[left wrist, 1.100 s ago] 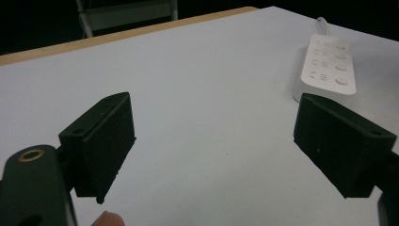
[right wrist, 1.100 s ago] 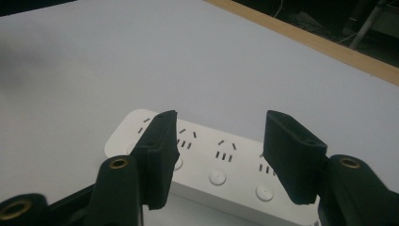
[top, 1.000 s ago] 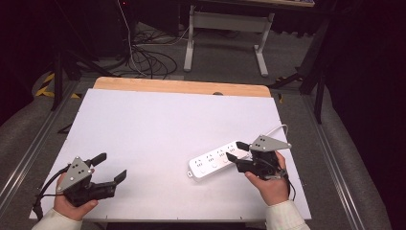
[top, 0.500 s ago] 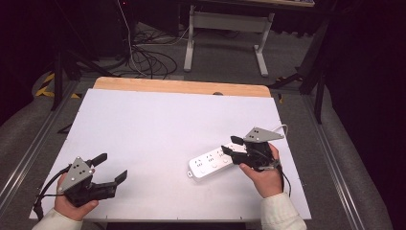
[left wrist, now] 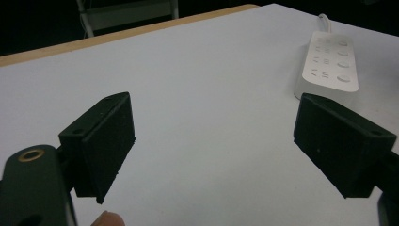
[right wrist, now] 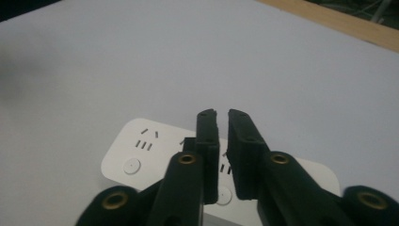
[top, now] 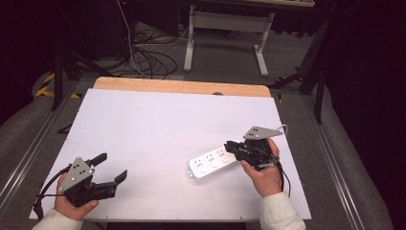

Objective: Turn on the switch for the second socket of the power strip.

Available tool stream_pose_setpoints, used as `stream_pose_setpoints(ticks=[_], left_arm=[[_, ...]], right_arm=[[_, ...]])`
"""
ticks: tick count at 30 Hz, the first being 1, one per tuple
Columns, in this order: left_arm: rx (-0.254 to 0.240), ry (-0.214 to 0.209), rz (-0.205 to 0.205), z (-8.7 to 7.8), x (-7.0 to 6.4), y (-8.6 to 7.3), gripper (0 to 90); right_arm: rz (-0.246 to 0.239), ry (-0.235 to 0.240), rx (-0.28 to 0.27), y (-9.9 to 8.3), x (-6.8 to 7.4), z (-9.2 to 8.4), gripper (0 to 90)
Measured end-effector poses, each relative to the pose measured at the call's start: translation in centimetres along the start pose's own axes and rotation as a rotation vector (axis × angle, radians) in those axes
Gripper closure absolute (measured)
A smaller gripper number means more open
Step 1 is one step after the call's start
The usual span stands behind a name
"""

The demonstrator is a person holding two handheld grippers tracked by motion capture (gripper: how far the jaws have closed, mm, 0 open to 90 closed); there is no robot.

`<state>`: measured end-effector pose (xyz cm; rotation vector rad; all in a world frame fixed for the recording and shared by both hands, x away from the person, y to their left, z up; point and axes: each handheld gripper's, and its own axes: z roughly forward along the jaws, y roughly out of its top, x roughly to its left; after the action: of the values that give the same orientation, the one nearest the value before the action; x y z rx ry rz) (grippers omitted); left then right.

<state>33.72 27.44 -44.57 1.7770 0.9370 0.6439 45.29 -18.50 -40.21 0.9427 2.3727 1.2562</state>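
Setting: lab or test room, dim outside the lit work area. Bench is a white table [top: 158,129] with a bare wooden strip [top: 182,86] along the far edge and metal rails [top: 31,148] down both sides. Floor is grey carpet [top: 230,67], loose black cables [top: 146,60] coiled on it behind the table. A grey metal stand [top: 225,21] sits farther back against black surroundings.

The left hand [top: 72,203] sits at 7 o'clock, holding the left gripper [top: 109,166] level, jaws spread wide and aimed toward 3 o'clock. The right hand [top: 261,175] sits at 4 o'clock; the right gripper [top: 229,144] points toward 9 o'clock, jaws nearly together with a thin gap between them.
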Motion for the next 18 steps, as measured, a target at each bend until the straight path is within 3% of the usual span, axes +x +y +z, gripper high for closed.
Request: stream_pose_setpoints(ticks=[2, 5, 12, 18], left_arm=[[0.000, 0.003, 0.000, 0.0, 0.0, 0.0, 13.6], [0.000, 0.000, -0.002, 0.0, 0.0, 0.0, 13.6], [0.005, 0.007, 0.008, 0.0, 0.0, 0.0, 13.7], [0.007, 0.007, 0.008, 0.1, 0.0, 0.0, 13.7]], right_arm=[[0.004, 0.002, 0.026, 0.0, 0.0, 0.1, 90.0], [-0.002, 0.000, 0.043, 0.0, 0.1, 0.3, 90.0], [-0.039, -0.053, 0.122, 0.0, 0.4, 1.0, 90.0], [-0.045, -0.081, 0.250, -0.3, 0.4, 2.3, 90.0]])
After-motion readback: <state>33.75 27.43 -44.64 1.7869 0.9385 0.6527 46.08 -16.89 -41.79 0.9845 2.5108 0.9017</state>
